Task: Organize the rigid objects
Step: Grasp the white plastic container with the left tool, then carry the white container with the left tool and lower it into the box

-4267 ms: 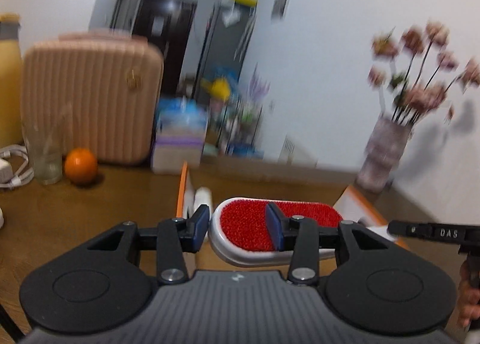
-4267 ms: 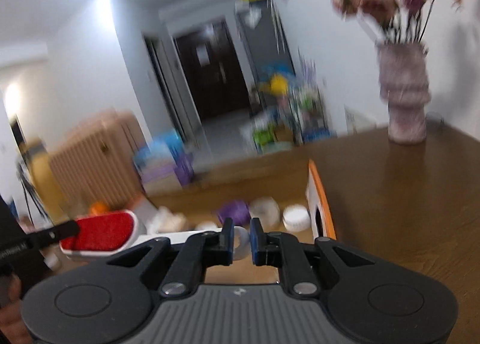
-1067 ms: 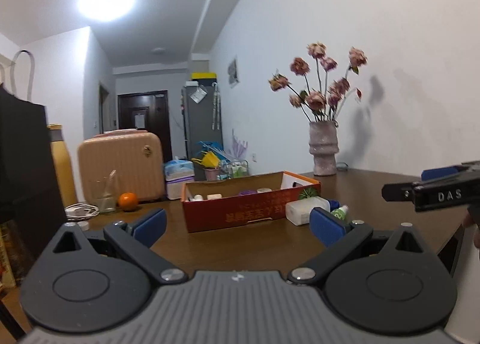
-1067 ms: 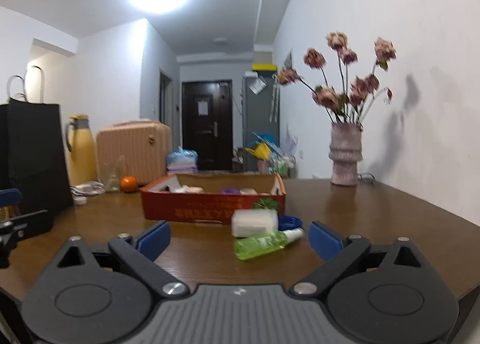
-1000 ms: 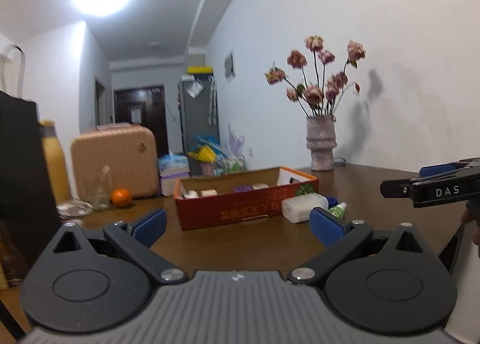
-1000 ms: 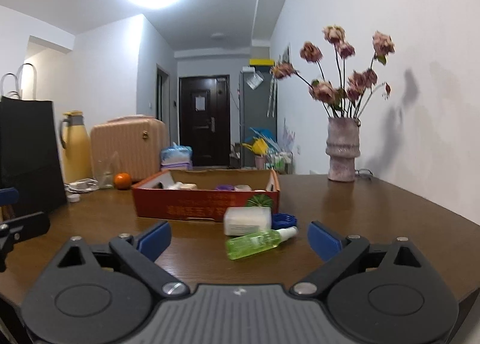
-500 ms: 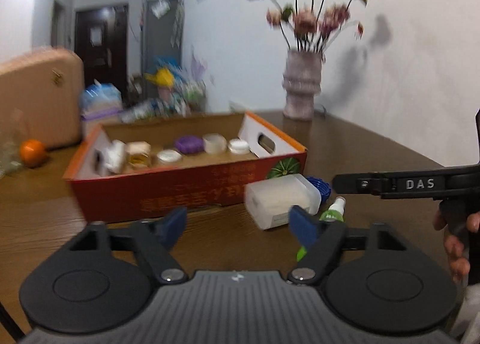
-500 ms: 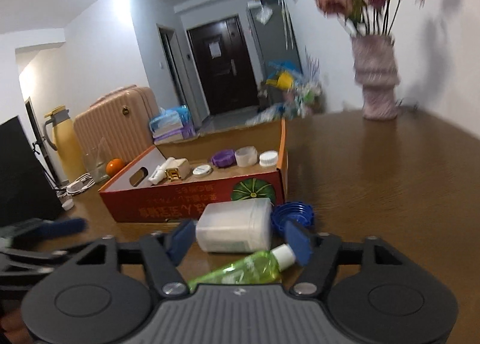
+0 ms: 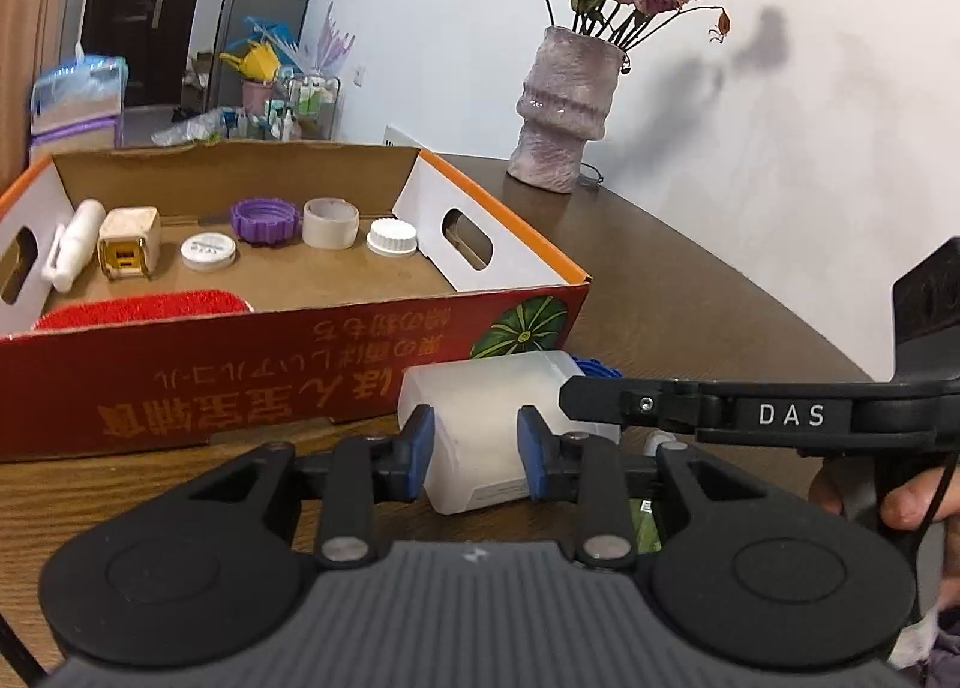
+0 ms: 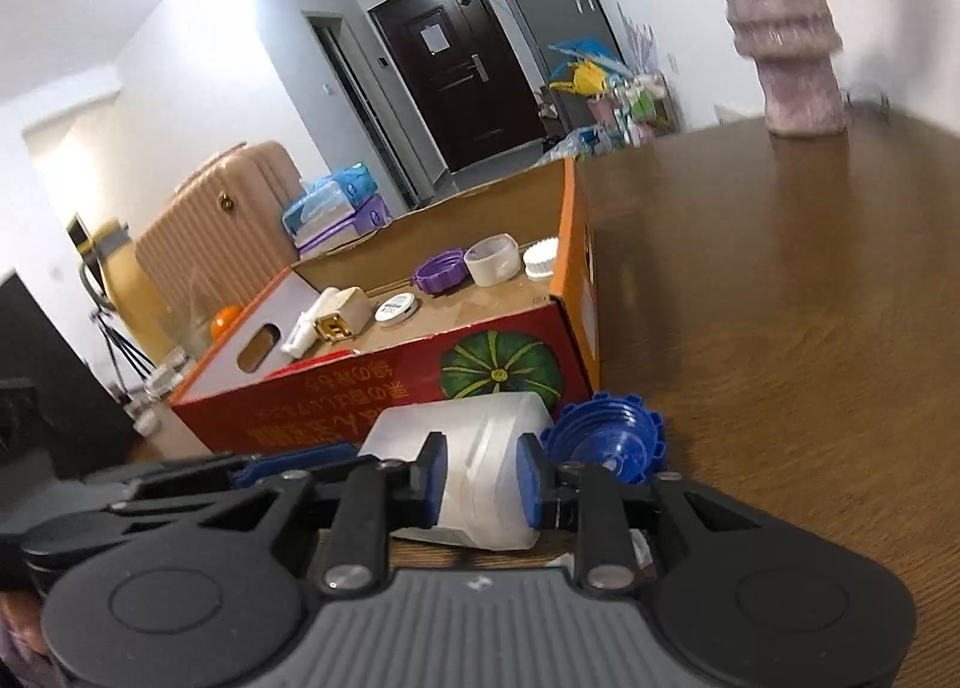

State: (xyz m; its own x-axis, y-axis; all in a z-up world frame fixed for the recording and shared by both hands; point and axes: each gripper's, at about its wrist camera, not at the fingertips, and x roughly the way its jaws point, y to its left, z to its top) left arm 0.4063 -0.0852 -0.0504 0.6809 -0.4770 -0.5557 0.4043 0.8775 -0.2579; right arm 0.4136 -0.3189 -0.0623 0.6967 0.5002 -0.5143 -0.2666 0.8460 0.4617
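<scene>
Cardboard box (image 9: 360, 328) holds caps, red brush (half hidden); left gripper (image 9: 471, 451), right gripper (image 10: 483, 478) just closed, both clamping translucent container (image 9: 480, 400).

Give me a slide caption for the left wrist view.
Left gripper closed on a translucent white plastic container lying in front of the red cardboard box.

Your left gripper (image 9: 471, 444) has just closed, its blue pads (image 9: 418, 442) pressing the frosted white container (image 9: 480, 406). Your right gripper (image 10: 482, 474) has been closing too and clamps the same container from the other side, tilted, near the table's front edge.
</scene>
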